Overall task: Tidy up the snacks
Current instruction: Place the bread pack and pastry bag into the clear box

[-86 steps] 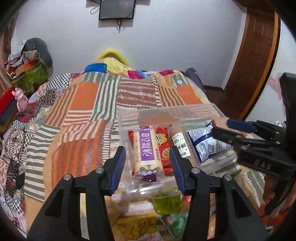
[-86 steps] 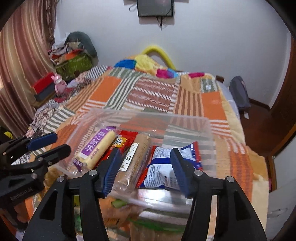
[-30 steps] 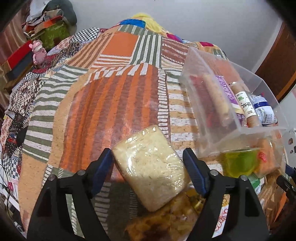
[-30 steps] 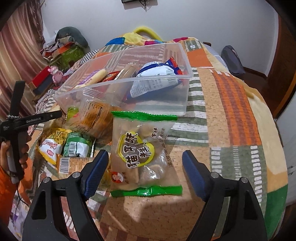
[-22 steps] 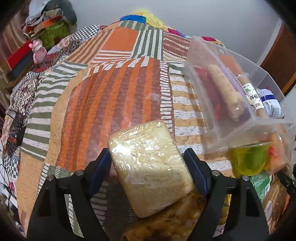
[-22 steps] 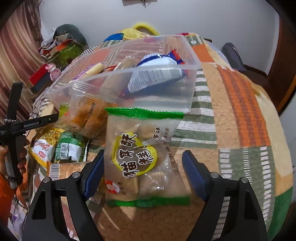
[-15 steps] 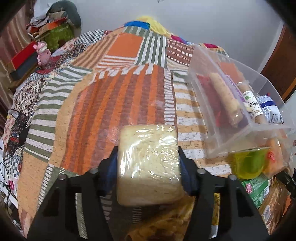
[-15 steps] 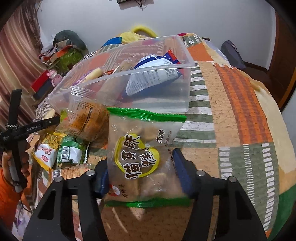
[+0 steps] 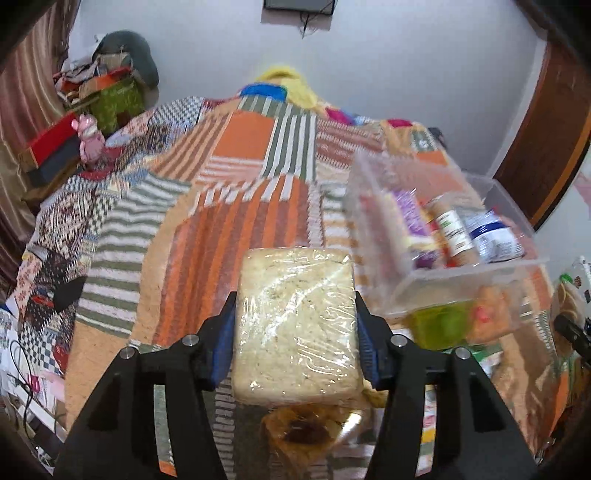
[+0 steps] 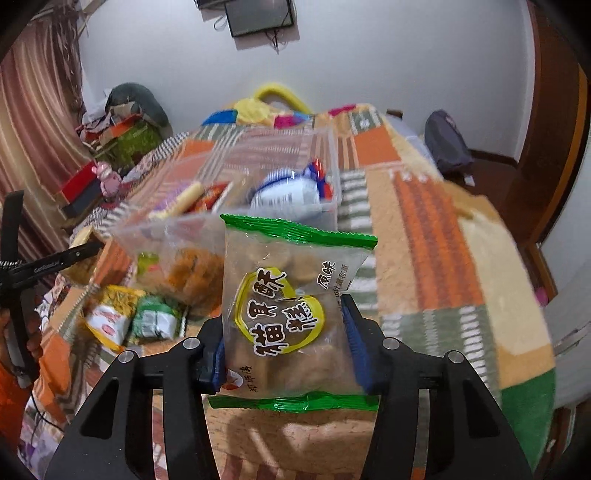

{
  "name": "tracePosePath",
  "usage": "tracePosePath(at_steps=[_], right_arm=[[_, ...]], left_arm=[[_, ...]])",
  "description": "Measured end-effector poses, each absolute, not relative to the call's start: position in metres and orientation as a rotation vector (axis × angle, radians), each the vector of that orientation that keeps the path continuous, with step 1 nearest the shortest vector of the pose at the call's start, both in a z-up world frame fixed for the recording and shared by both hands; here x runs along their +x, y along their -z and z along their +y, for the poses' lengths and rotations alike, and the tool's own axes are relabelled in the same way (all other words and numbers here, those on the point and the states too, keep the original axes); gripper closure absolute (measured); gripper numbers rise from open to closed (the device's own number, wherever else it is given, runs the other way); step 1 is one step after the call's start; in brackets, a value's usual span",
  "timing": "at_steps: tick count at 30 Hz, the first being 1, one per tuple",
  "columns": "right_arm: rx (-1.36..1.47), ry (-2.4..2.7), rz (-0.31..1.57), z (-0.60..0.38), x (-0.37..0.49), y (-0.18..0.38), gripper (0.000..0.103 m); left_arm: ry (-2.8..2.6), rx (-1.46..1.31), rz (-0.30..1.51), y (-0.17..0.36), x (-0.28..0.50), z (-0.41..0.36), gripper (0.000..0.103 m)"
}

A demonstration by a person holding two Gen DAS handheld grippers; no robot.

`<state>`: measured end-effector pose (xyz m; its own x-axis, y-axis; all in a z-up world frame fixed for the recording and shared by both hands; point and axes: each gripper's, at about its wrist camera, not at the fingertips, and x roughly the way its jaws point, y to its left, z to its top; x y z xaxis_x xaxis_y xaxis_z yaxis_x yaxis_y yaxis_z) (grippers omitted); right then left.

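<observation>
**Both grippers clamped on snack packs above the bed**

Surface: bed covered with a patchwork quilt (image 9: 236, 236), orange, green and white stripes. White wall behind, dark screen (image 10: 260, 16) mounted high, wooden door (image 9: 546, 147) at right, striped curtain (image 10: 33, 122) at left, clutter piled in the far left corner.

Left gripper (image 9: 295, 332): jaws partly closed, blue pads pressing both sides of a cling-wrapped pale block (image 9: 295, 325) (rice cake or bread, hard to say), held off the quilt.

Right gripper (image 10: 284, 343): jaws have just been closing, now narrow and pinching a clear bag with green ends (image 10: 291, 314) and a yellow label, brown pieces inside. Bag is upright and lifted above the quilt.

Clear plastic bin (image 10: 236, 229) sits on the quilt beyond both packs. Inside: a purple-labelled stick (image 9: 406, 210), a brown roll with white label (image 9: 450, 229), a blue-white packet (image 10: 288, 192), something red underneath (blurred).

Loose snacks lie just beside the bin's near wall: a green jelly cup (image 9: 439, 321), an orange-brown pack (image 10: 188, 273), a yellow-white packet (image 10: 107, 321) and a small green packet (image 10: 155, 319).
</observation>
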<state>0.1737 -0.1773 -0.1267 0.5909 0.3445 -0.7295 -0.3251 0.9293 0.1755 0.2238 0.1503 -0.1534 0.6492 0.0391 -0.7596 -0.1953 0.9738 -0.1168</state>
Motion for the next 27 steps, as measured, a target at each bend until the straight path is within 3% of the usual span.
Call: tracePosePath(at_steps=[14, 27], right_arm=[[0.009, -0.391, 0.66, -0.17, 0.195, 0.062, 0.055], [-0.014, -0.429, 0.635, -0.131, 0.239, 0.061, 0.055]], left_arm=[[-0.033, -0.16, 0.719, 0.079, 0.225, 0.11, 0.047], [0.017, -0.147, 0.697, 0.076, 0.277, 0.078, 0.047]])
